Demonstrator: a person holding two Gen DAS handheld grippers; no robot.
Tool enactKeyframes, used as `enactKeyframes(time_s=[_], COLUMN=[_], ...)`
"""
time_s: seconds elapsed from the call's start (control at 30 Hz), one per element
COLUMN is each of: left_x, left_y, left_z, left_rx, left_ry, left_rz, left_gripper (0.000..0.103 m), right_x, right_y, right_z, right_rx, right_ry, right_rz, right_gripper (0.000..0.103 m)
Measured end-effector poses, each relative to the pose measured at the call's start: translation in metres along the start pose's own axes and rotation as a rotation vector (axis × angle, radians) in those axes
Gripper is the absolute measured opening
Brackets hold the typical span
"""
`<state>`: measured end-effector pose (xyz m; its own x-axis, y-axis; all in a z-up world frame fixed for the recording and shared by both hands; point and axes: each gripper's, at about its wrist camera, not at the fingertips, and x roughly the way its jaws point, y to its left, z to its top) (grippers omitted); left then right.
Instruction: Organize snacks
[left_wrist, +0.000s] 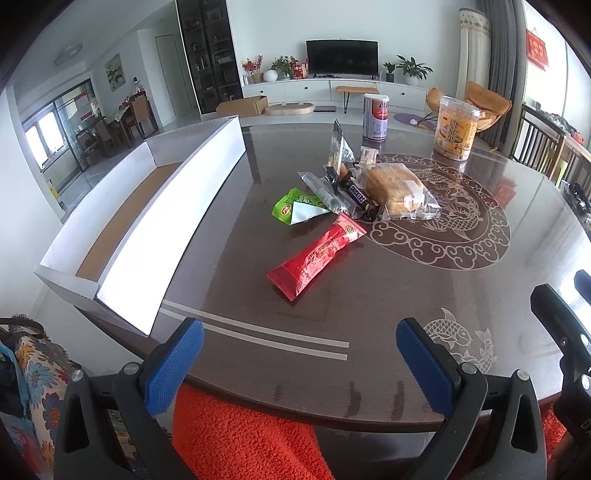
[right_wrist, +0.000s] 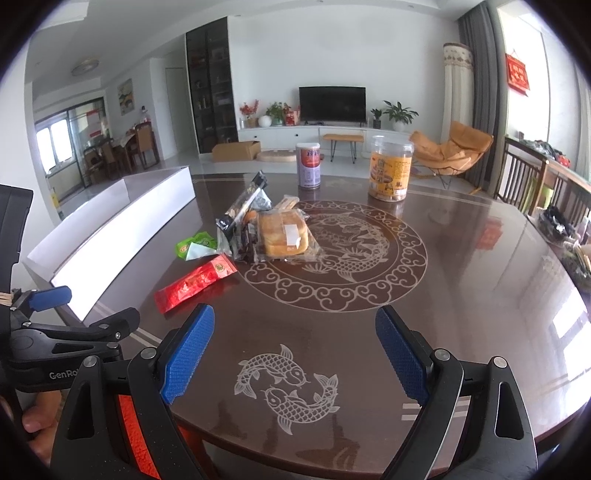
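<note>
Grippers sit nearest the cameras, both hovering over the near edge of a dark round bench (right_wrist: 461, 266) inlaid with pale fish and cloud patterns. The left gripper (left_wrist: 300, 354) has its blue-padded jaws spread wide apart, holding nothing; orange fleece fabric (left_wrist: 240, 435) shows below it, under the bench edge. The right gripper (right_wrist: 294, 350) is likewise spread wide and empty, above a pair of inlaid fish (right_wrist: 288, 387). At the lower left of the right wrist view, fingertips (right_wrist: 35, 421) of a hand show beside the black body of the left gripper.

Just beyond, a red snack packet (left_wrist: 317, 254) lies flat on the bench, angled away from the viewer. Past its far end lies a small green packet (left_wrist: 291, 206) with a white corner folded over. Touching that is a loose pile of snacks: a dark Snickers bar (left_wrist: 356, 195), a clear-wrapped stick packet (left_wrist: 321, 190), and a bread loaf in clear plastic (left_wrist: 397, 192) at the right of the pile. A tall dark packet (left_wrist: 338, 151) stands propped at the back of the pile (its label is too small to read).

Along the left edge of the bench rests a long, shallow white box (left_wrist: 177, 206), open on top, with a brown cardboard floor.

Farther back stand a white-lidded can (left_wrist: 375, 118) and a clear tub with a yellow label (left_wrist: 456, 127), well apart from the pile. Beyond the bench is a living room with a television (left_wrist: 342, 57).
</note>
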<state>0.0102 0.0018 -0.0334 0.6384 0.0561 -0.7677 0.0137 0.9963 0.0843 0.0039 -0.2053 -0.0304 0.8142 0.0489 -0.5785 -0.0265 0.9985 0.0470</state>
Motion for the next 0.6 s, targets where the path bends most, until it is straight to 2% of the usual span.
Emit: enactKeyframes(time_s=[0.6], left_x=[0.0073], left_y=[0.0007], left_z=[-0.0021], left_rx=[0.009], left_ry=[0.02], left_rz=[0.003], left_gripper=[0.103], right_x=[0.0036], right_y=[-0.001], right_z=[-0.0019], right_rx=[0.003], right_ry=[0.016], right_rz=[0.005], right_gripper=[0.091])
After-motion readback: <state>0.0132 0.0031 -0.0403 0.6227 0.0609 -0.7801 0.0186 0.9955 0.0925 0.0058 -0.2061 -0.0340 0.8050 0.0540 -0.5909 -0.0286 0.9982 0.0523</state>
